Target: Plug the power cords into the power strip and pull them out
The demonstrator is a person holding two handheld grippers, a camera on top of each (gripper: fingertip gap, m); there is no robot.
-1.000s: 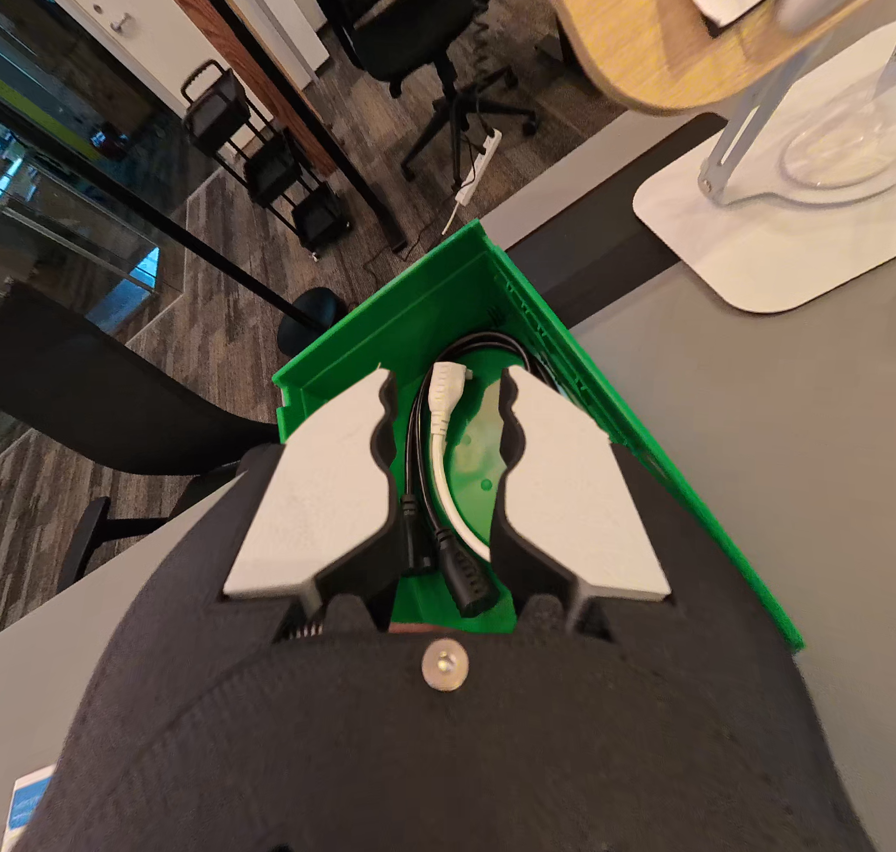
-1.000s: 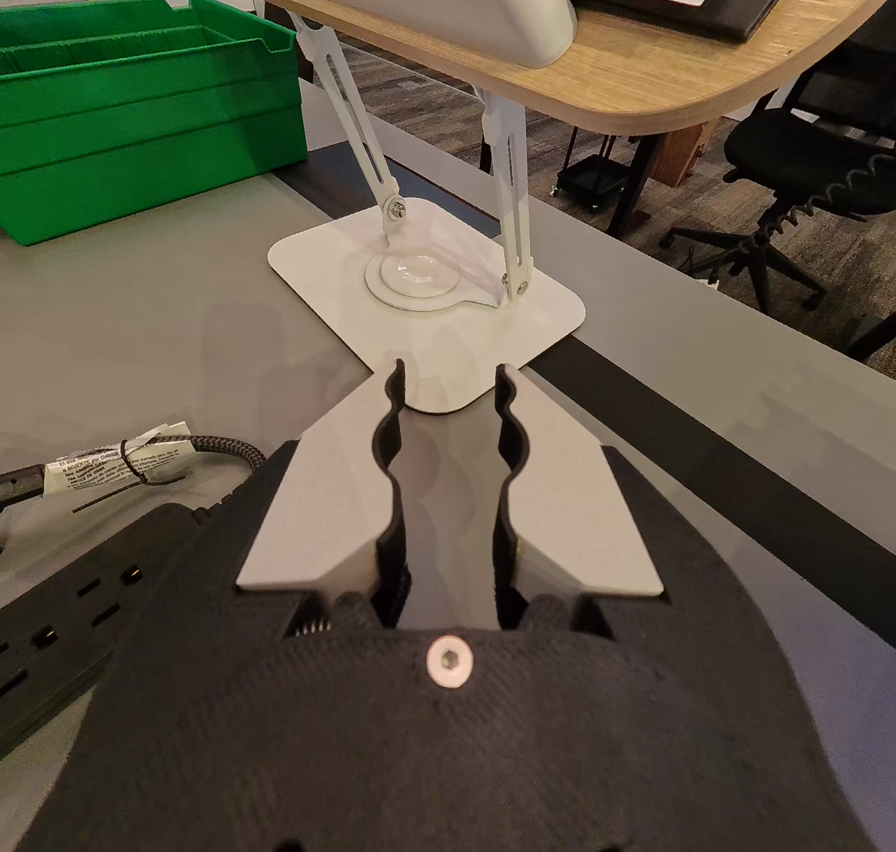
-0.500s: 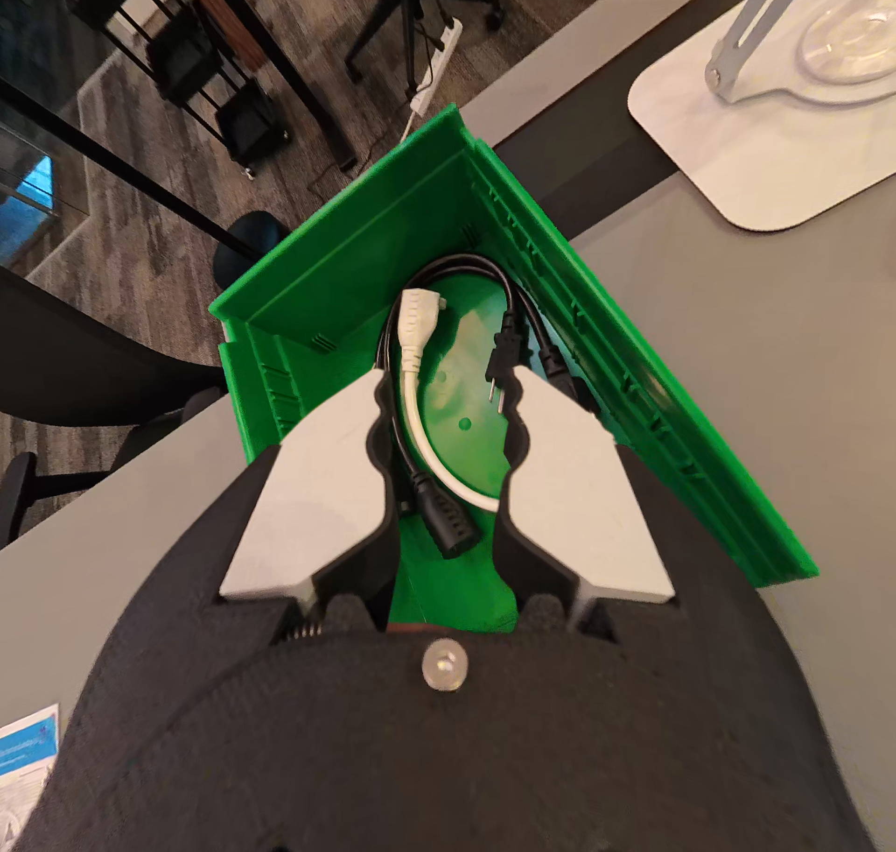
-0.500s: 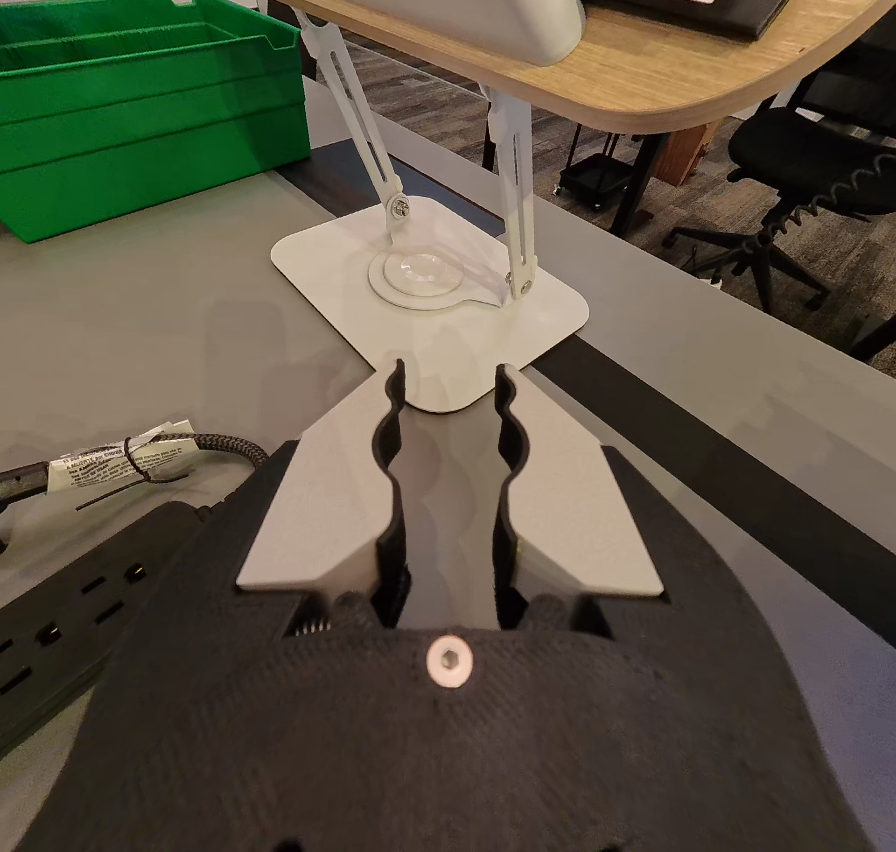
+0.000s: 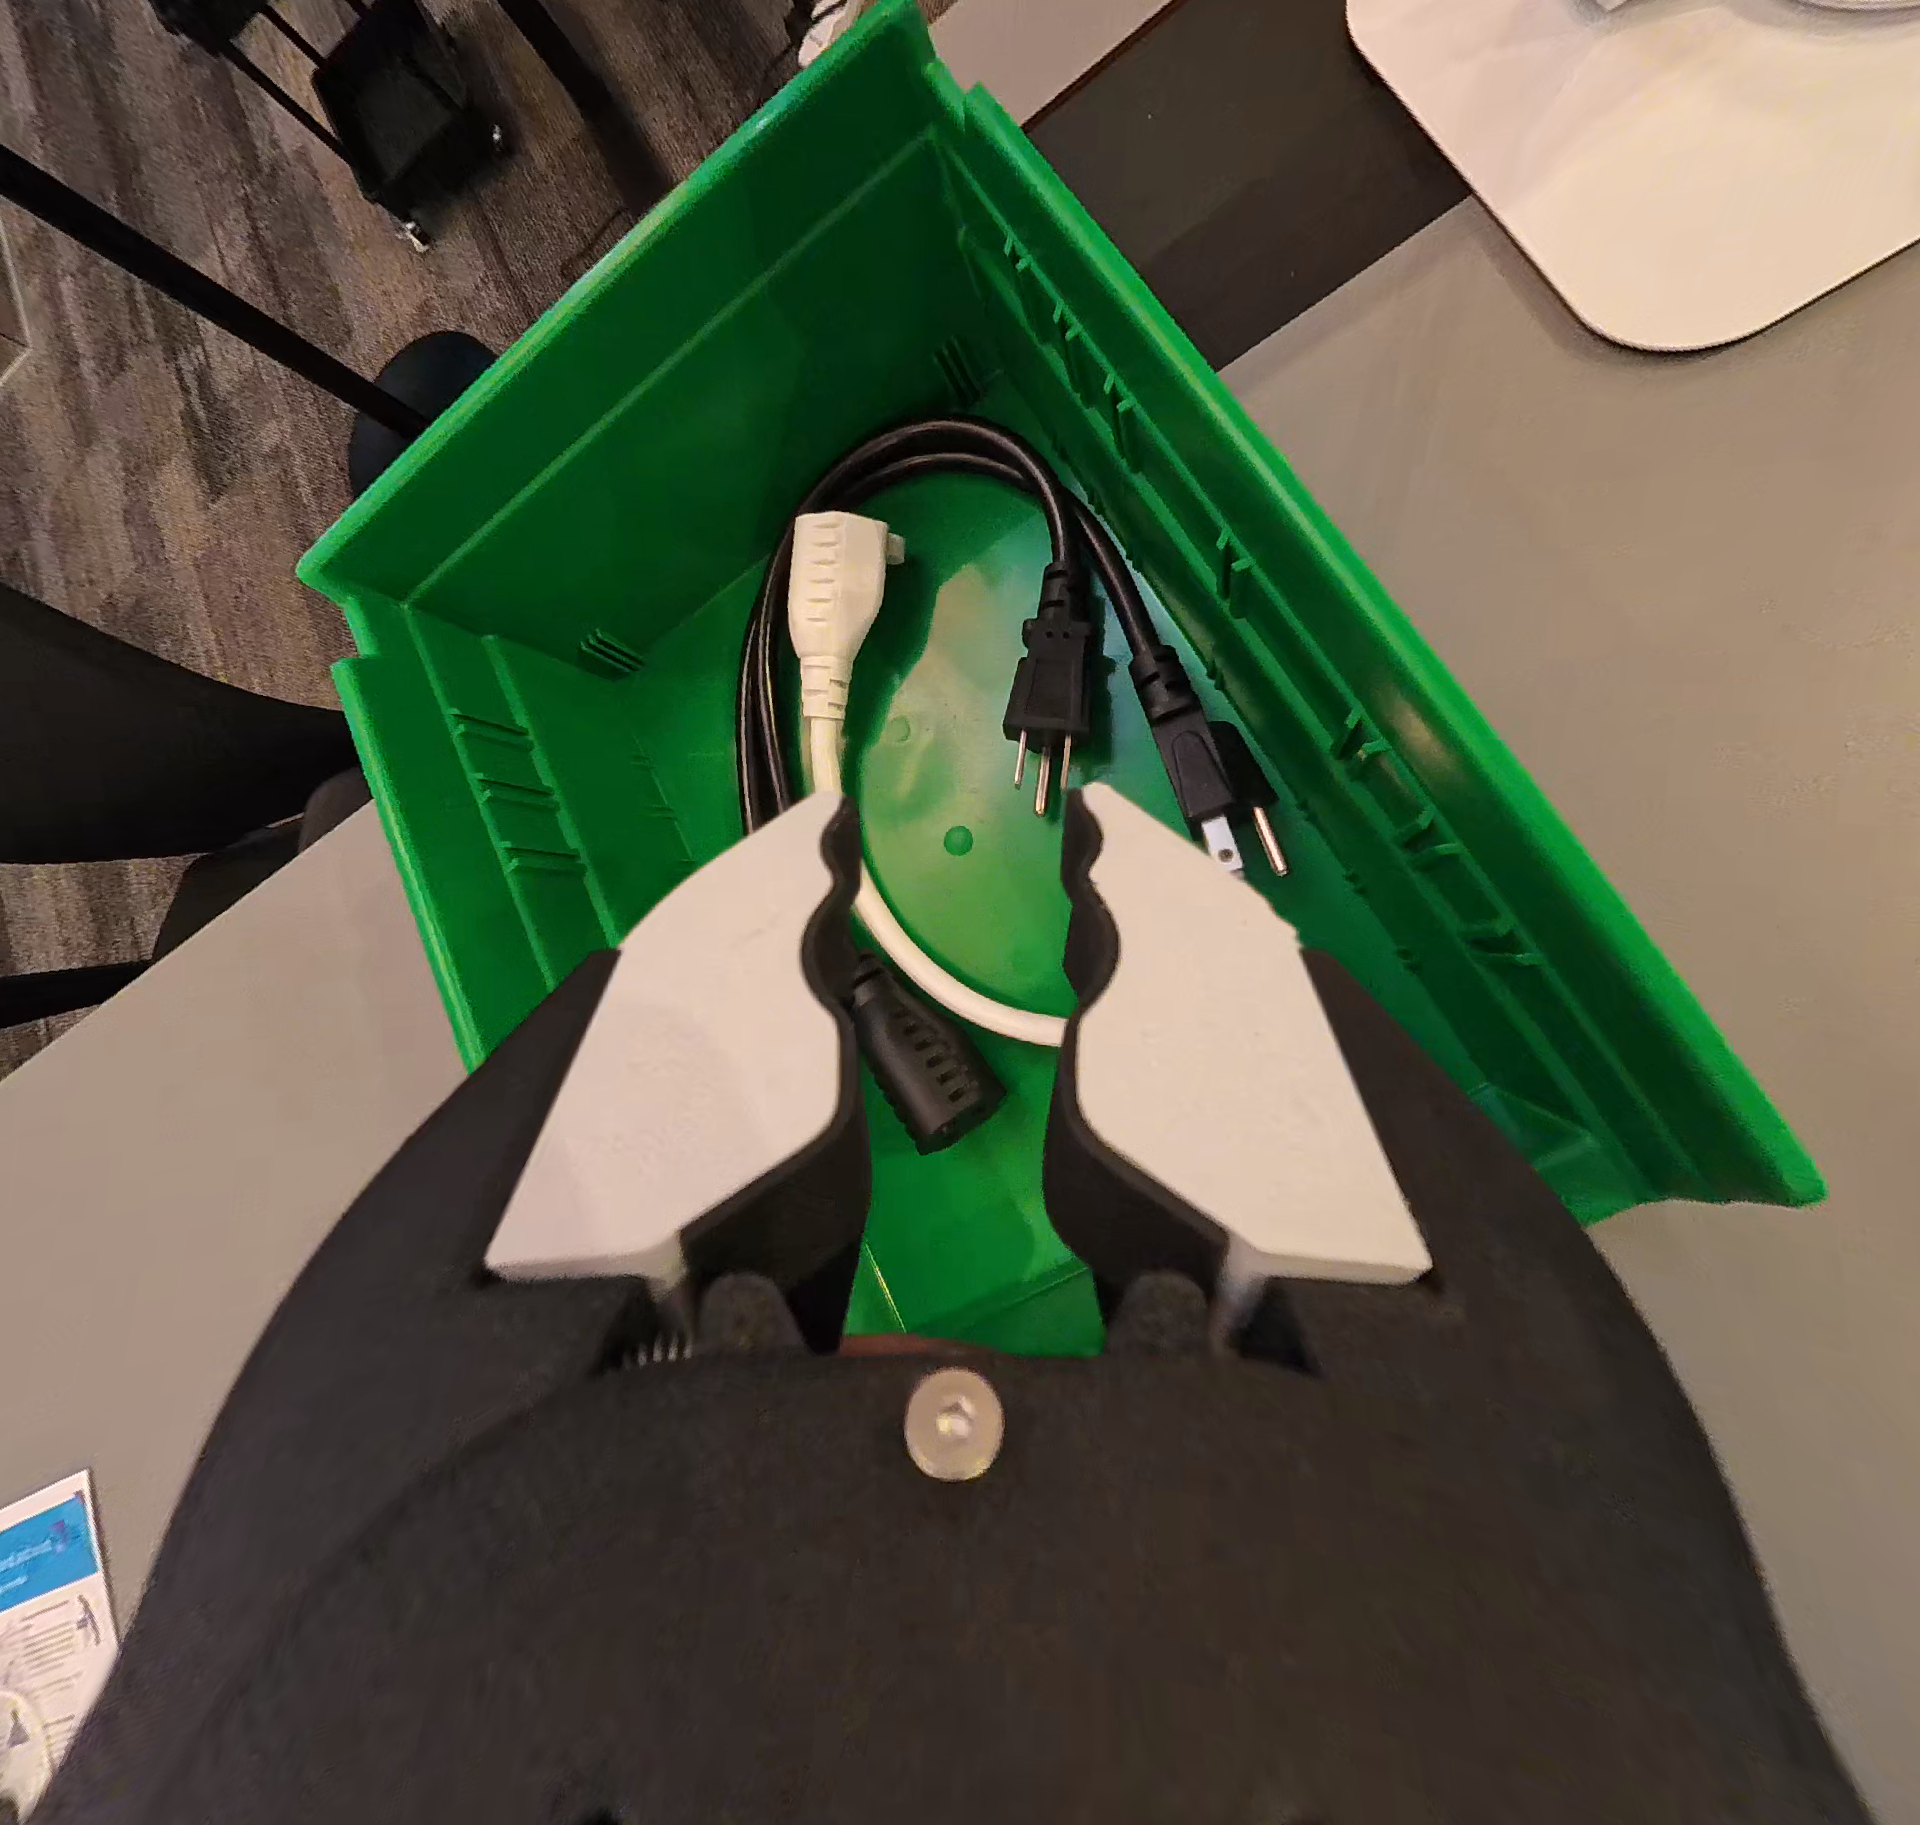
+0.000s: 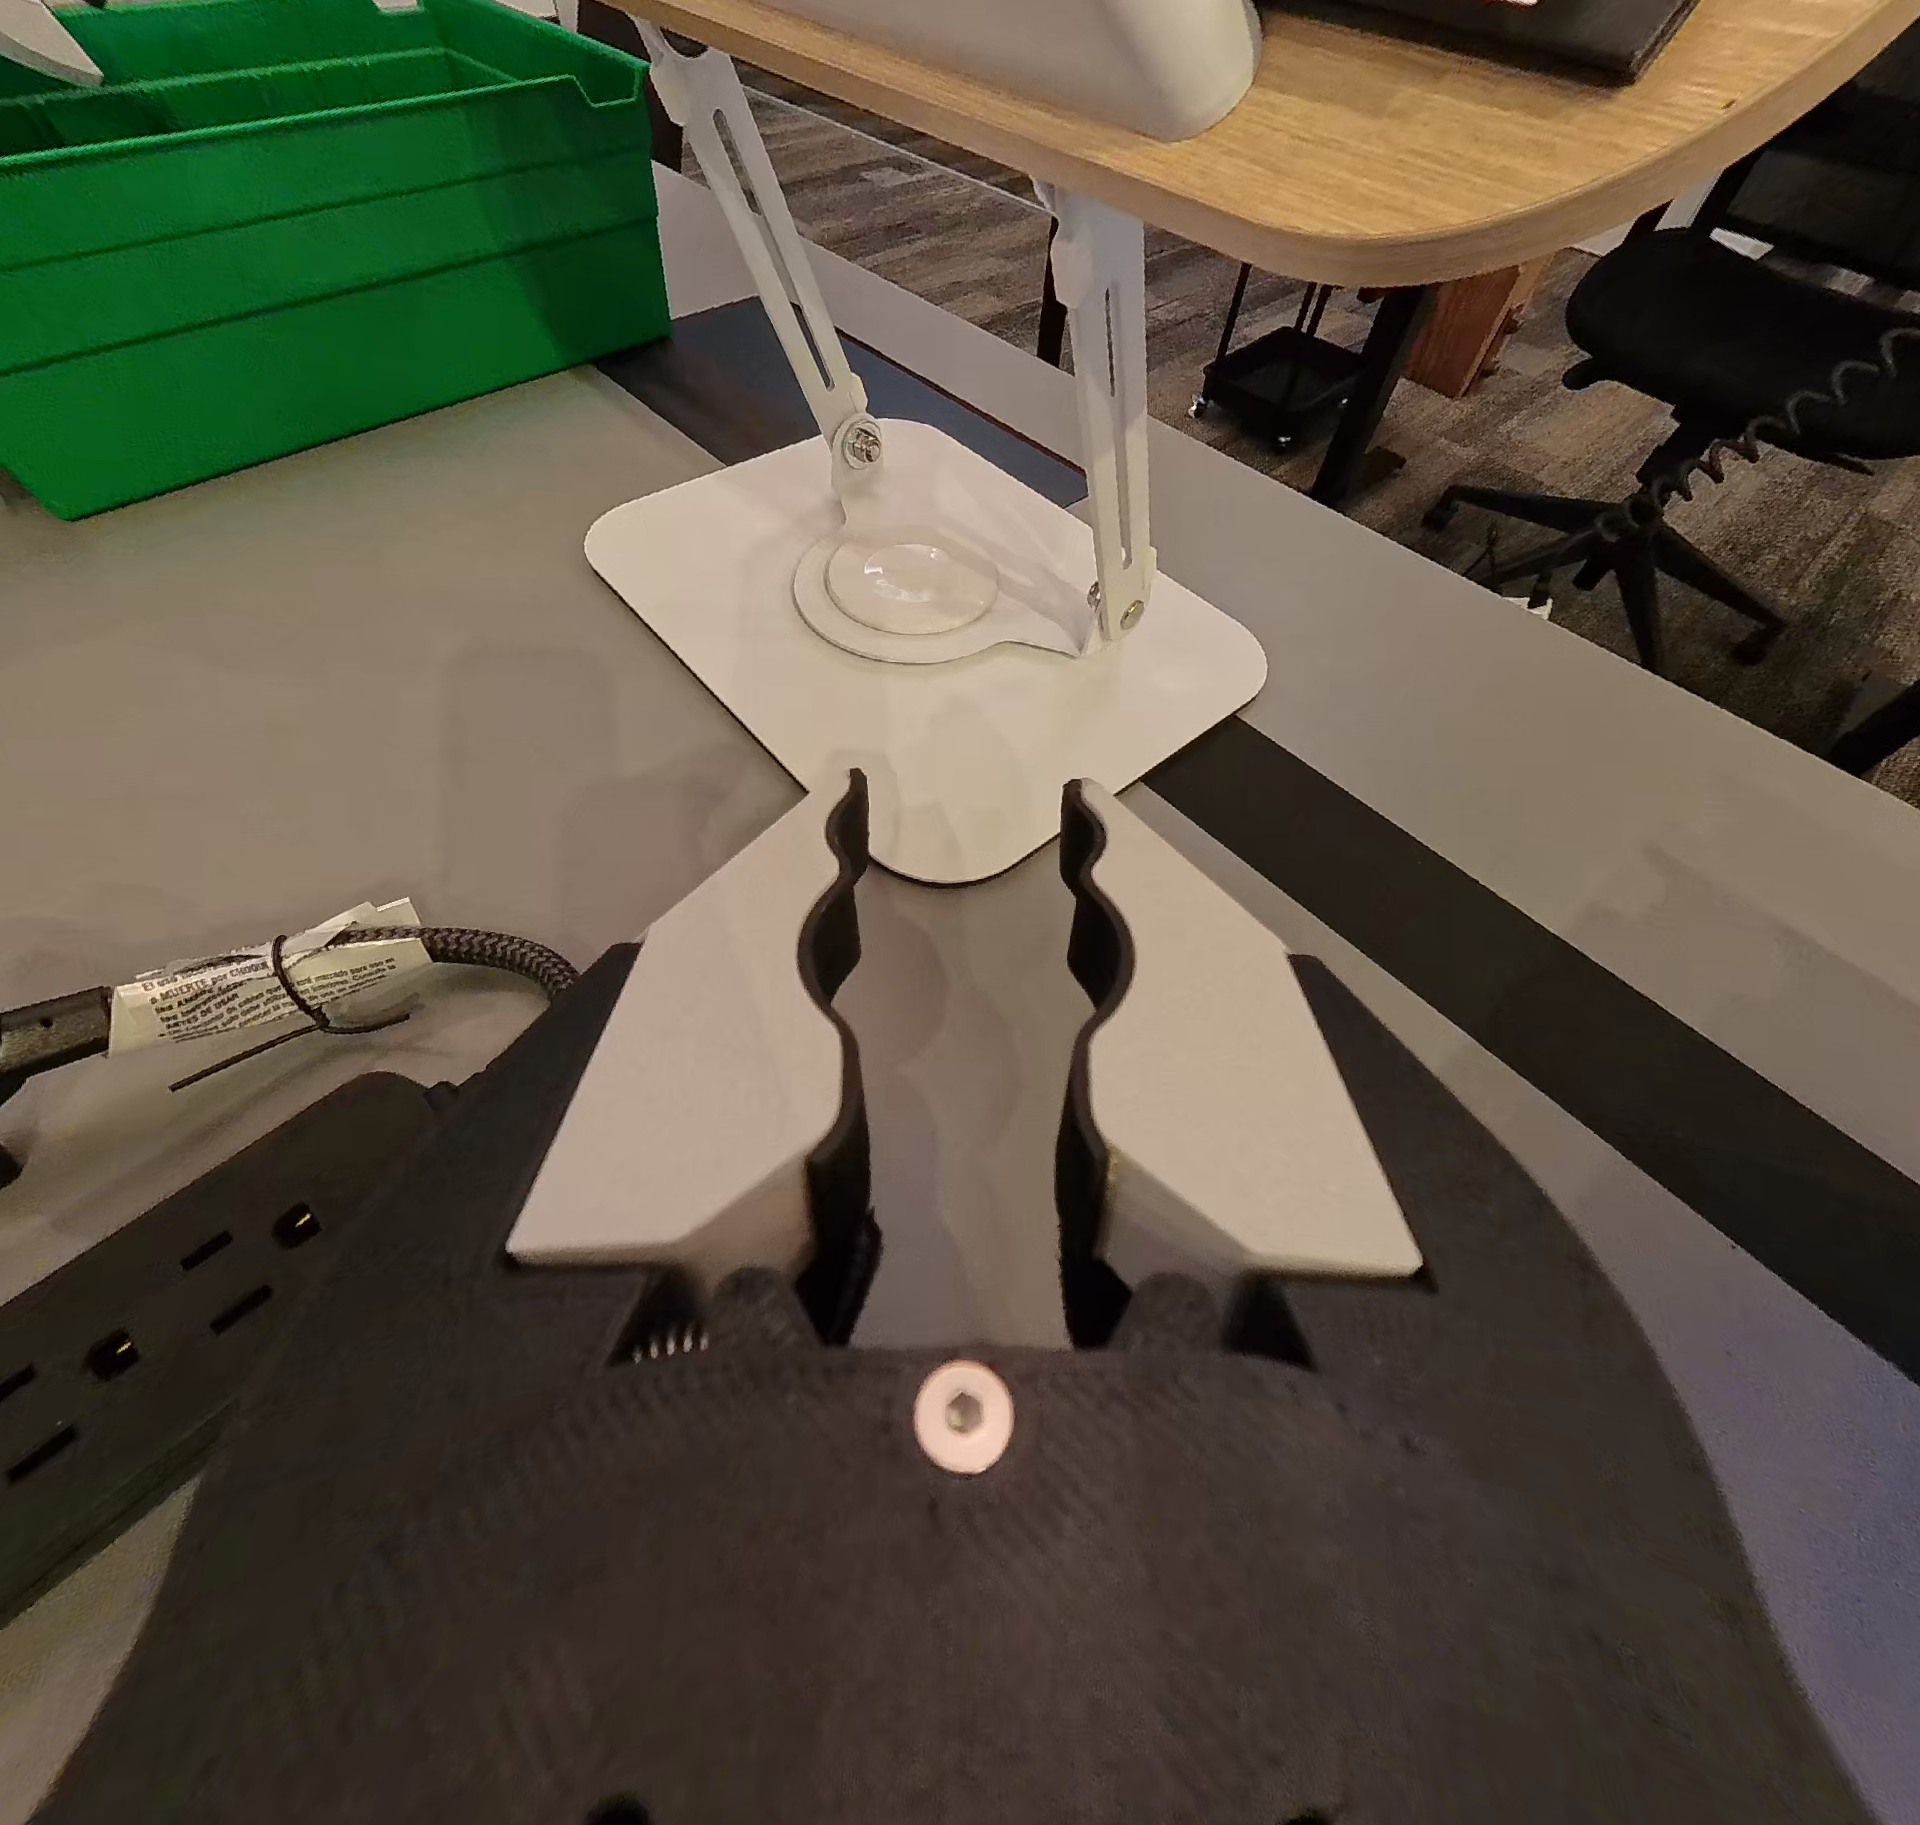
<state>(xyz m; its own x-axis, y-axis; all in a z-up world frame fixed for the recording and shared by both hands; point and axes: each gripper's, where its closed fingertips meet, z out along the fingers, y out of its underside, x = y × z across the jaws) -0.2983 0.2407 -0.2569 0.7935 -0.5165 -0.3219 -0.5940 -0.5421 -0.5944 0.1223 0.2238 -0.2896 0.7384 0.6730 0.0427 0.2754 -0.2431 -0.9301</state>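
My left gripper (image 5: 958, 819) is open and empty above a green bin (image 5: 665, 425). In the bin lie a white cord with its plug end (image 5: 831, 601), a black three-prong plug (image 5: 1051, 684), a second black plug (image 5: 1205, 767) by the right wall, and a black connector (image 5: 920, 1069) between my fingers. My right gripper (image 6: 961, 804) is open and empty over the grey table. The black power strip (image 6: 177, 1297) lies at its lower left, partly hidden by the gripper body, with a braided cable (image 6: 457, 944) and a paper tag (image 6: 260, 975).
A white stand base (image 6: 935, 632) with two slanted arms sits just ahead of the right gripper and holds a wooden tray overhead. The green bin (image 6: 312, 248) stands at the far left of that view. The table edge and office chairs (image 6: 1714, 404) lie beyond. There is about 45 cm between the tips of the two grippers.
The left gripper has pulled back and up from the bin, so more of the bin and both black plugs show. The right gripper has barely shifted.
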